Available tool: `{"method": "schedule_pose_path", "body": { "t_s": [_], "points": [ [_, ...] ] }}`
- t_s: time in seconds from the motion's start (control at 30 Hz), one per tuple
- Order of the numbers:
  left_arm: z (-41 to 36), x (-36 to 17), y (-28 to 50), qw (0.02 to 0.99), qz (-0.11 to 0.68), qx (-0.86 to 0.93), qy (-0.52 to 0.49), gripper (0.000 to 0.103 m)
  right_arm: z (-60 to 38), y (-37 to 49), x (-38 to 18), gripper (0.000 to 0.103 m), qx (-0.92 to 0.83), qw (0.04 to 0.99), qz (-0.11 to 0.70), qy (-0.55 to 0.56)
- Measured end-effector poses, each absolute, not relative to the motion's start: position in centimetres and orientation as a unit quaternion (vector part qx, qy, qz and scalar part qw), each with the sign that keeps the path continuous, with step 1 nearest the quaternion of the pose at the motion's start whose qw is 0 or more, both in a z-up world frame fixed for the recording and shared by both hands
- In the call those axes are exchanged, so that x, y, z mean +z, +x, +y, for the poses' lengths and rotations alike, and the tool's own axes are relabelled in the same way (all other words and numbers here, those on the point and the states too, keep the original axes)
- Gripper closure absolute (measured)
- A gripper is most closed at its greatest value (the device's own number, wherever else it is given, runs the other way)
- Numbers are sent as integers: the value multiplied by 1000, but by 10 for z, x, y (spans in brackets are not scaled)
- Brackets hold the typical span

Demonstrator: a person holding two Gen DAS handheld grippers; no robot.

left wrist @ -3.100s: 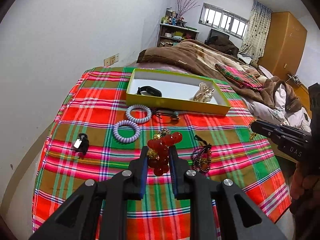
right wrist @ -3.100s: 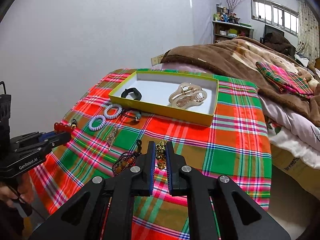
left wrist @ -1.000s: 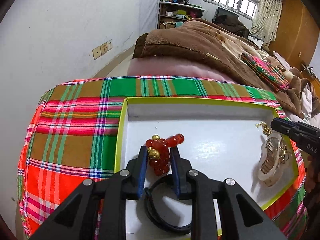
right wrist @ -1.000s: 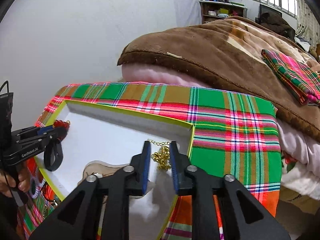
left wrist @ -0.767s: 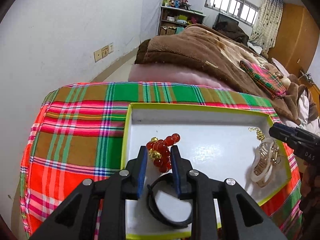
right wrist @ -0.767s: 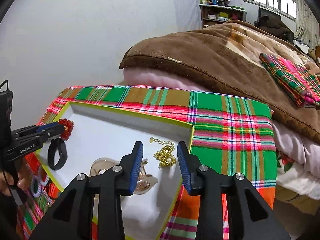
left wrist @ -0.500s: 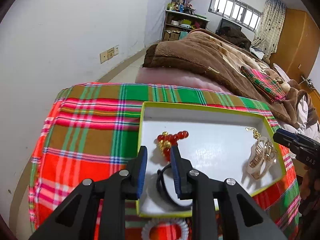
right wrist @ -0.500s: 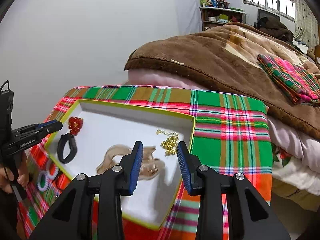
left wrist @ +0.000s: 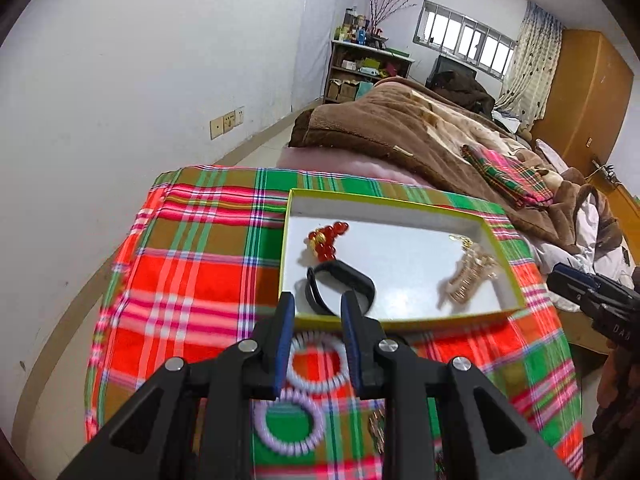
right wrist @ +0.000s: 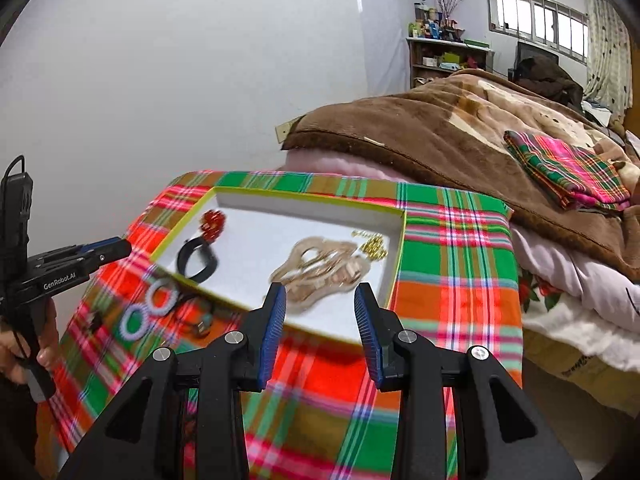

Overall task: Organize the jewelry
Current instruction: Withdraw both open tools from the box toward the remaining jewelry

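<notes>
A yellow-rimmed white tray [left wrist: 400,322] [right wrist: 401,240] sits on the plaid cloth. In it lie a red bead bracelet [left wrist: 326,238] [right wrist: 212,222], a black band [left wrist: 340,284] [right wrist: 198,260], a beige hair claw [left wrist: 470,276] [right wrist: 320,266] and a gold chain [left wrist: 464,242] [right wrist: 372,246]. My left gripper [left wrist: 318,310] is open and empty, above the tray's near edge. My right gripper [right wrist: 320,300] is open and empty, over the tray's near right side. Two lilac coil hair ties [left wrist: 318,364] [right wrist: 160,294] lie on the cloth in front of the tray.
The plaid cloth [left wrist: 192,264] covers the table. Dark cords and small pieces [right wrist: 196,320] lie left of my right gripper. A bed with a brown blanket [left wrist: 420,132] stands behind the table. A white wall [left wrist: 140,80] is on the left.
Both grippers have let go of their jewelry into the tray and drawn back toward the near edge. The red beads and the gold chain now lie in the tray.
</notes>
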State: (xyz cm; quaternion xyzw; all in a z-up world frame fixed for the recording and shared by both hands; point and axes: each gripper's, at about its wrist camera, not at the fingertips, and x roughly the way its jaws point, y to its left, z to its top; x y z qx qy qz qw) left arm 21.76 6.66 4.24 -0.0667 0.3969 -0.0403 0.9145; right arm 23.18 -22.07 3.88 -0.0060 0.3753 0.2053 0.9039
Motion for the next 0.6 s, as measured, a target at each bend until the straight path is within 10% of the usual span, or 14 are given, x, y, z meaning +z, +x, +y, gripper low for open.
{"method": "schedule_pose_path", "body": {
  "t_s": [0.6],
  "points": [
    [56,49,116,921,381,-45,-72,78,-218,135,48,66,216,908,359,-16]
  ]
}}
